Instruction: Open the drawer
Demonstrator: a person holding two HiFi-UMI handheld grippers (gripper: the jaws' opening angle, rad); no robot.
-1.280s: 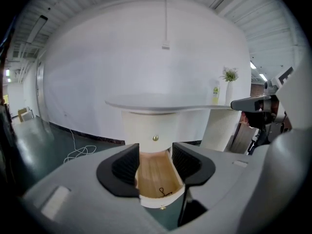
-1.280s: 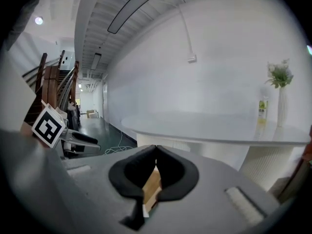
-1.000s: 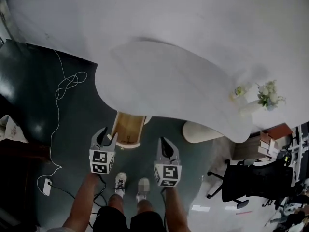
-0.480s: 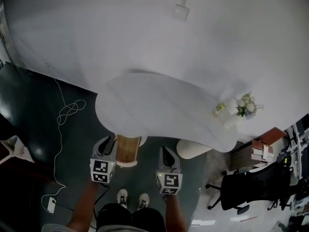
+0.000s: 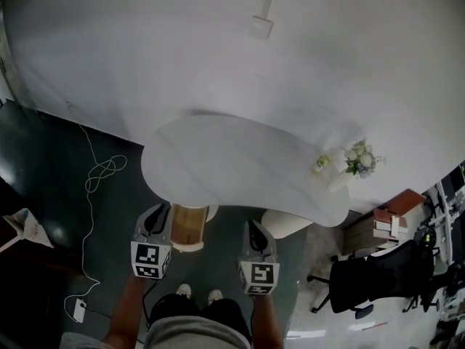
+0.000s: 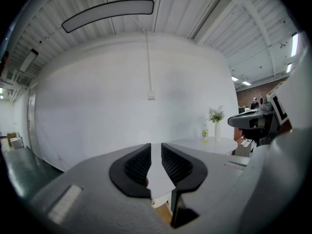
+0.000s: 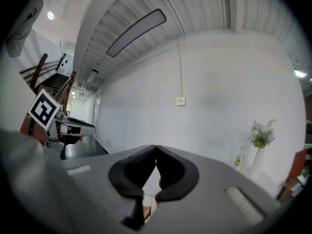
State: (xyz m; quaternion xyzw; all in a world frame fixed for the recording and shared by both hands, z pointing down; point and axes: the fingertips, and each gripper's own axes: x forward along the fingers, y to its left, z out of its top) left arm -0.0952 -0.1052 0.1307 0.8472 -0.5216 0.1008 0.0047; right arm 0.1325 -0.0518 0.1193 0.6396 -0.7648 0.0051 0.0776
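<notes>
**Both jaws empty, drawer open below them**

Low between the two pairs of jaws: pale wooden drawer (image 5: pixel 187 226), pulled out from under white curved tabletop (image 5: pixel 240 158). The left gripper (image 6: pixel 156 155) jaws have just been closing; a narrow gap remains, with nothing in it. The right gripper (image 7: pixel 156 152) jaws meet tip to tip, empty. Ahead is the white wall (image 5: pixel 182 49), beneath is the dark green floor (image 5: pixel 51 166).

Head view is dim with a dark floor (image 5: pixel 43 158); both gripper views are brighter, fisheye-bent, with black corners.

Left gripper (image 5: pixel 160 215) and right gripper (image 5: pixel 253 228) are grey (black-and-white marker cubes (image 5: pixel 150 260)); shirt (image 5: pixel 200 334) grey.
</notes>
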